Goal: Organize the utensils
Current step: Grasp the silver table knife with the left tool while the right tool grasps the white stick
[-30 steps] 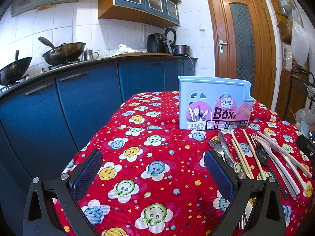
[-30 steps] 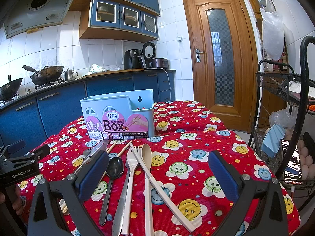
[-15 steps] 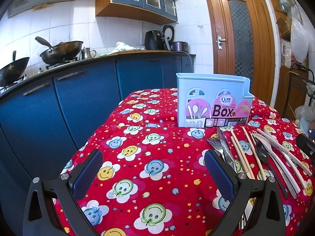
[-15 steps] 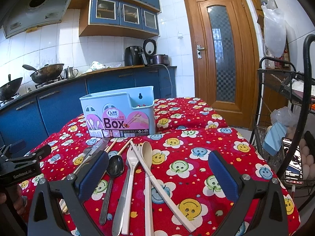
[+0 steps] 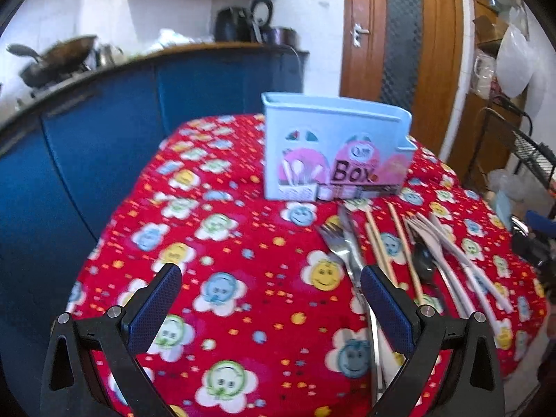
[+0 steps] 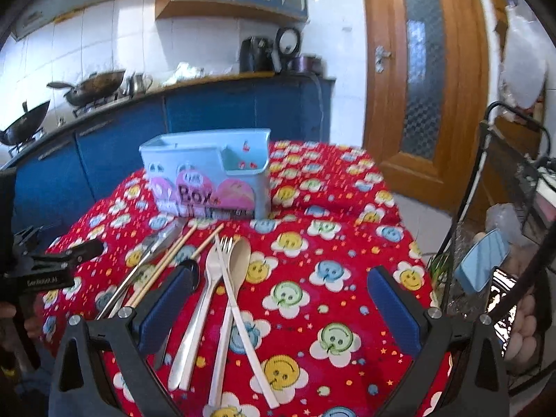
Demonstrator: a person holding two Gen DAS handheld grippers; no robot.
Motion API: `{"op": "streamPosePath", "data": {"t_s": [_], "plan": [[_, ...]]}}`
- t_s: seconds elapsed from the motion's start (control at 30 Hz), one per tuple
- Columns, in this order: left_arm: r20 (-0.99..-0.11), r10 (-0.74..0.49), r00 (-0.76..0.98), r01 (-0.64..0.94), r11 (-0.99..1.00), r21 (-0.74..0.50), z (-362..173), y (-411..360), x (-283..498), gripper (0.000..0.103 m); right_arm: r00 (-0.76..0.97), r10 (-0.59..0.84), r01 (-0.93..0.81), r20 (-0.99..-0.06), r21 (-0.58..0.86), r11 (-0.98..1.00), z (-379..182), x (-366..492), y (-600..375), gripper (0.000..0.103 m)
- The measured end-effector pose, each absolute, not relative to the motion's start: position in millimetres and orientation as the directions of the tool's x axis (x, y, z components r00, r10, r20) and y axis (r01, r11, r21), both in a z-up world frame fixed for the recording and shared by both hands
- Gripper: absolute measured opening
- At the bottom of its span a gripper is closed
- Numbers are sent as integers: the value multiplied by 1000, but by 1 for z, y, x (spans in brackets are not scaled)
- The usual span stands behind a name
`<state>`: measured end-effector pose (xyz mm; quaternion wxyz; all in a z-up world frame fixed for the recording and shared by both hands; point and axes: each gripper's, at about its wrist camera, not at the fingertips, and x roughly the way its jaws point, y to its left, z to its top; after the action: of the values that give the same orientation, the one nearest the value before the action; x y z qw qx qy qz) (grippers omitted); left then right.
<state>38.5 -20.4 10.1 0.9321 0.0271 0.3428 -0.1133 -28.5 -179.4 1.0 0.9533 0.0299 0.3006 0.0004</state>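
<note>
Our left gripper (image 5: 271, 299) hangs over the red smiley tablecloth (image 5: 222, 243), jaws spread wide, nothing between them. Our right gripper (image 6: 279, 304) is likewise wide apart and holds nothing; it sits above the utensil spread.

Pale blue chopsticks box (image 6: 208, 177) stands upright toward the far side of the table, 2 compartments visible from the right wrist view, both apparently without utensils. Bare cloth lies between our grippers and the box; nothing stands in the way.

Utensils lie loose on the cloth just in front of the box, handles toward us. Count from the right wrist view: 2 wooden chopsticks (image 6: 173, 253), 1 metal knife (image 6: 153, 246) at the left edge, 1 dark spoon (image 6: 189, 271) partly behind our right gripper's left finger, 1 pale spoon (image 6: 208, 278), 1 pale fork (image 6: 226, 260), 1 beige spoon (image 6: 239, 257). The pale fork and beige spoon handles cross. From the left wrist view, 1 metal fork (image 5: 333, 239) lies beside the knife. Blur makes the count uncertain.

Around: blue cabinets (image 6: 114, 146), 2 woks (image 6: 93, 87) on the stove, wooden door (image 6: 424, 69), wire rack (image 6: 504, 191) at right.
</note>
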Motion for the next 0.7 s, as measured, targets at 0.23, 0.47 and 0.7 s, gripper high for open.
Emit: {"op": "streamPosePath", "data": {"t_s": [0.23, 0.47, 0.7], "plan": [[-709, -246, 661, 302, 952, -49, 3, -34, 44, 89, 716, 80, -56, -694, 57, 997, -15, -12, -173, 75], [-745, -318, 586, 377, 921, -96, -1, -47, 44, 68, 645, 117, -100, -755, 69, 993, -29, -4, -169, 56], [-775, -375, 509, 456, 881, -127, -12, -64, 40, 28, 617, 174, -120, -768, 126, 985, -34, 0, -172, 32]]}}
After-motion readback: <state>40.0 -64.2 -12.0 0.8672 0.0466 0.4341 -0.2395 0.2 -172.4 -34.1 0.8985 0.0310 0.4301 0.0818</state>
